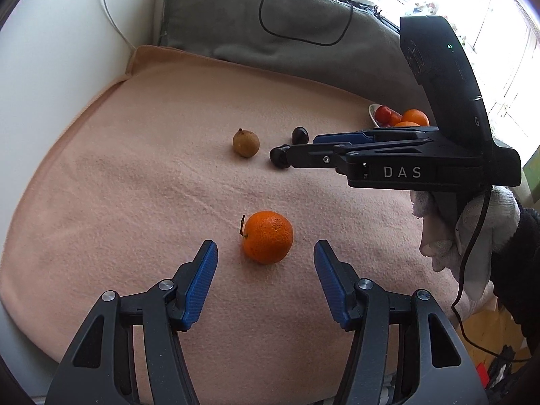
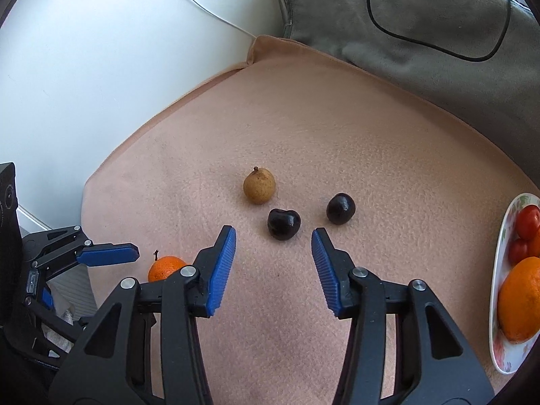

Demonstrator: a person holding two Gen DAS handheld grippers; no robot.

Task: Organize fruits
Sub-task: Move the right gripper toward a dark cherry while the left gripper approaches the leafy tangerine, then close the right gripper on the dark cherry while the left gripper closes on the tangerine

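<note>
From the left wrist, the left tool [image 1: 266, 248] is spread open just short of a mandarin [image 1: 267, 237] lying on the pink blanket [image 1: 135, 175]. Beyond it sit a brown fruit [image 1: 246, 142] and two dark cherries [image 1: 279, 157]. The right tool [image 1: 303, 150] reaches in beside the nearer cherry.

From the right wrist, the right tool [image 2: 273, 236] is open with nothing gripped, the nearer cherry [image 2: 284, 223] just ahead of its tips. A plate [image 2: 498, 307] of fruit sits at the right edge.

Left gripper [image 1: 266, 253] and right gripper [image 2: 273, 236], jaws spread wide, both empty.
</note>
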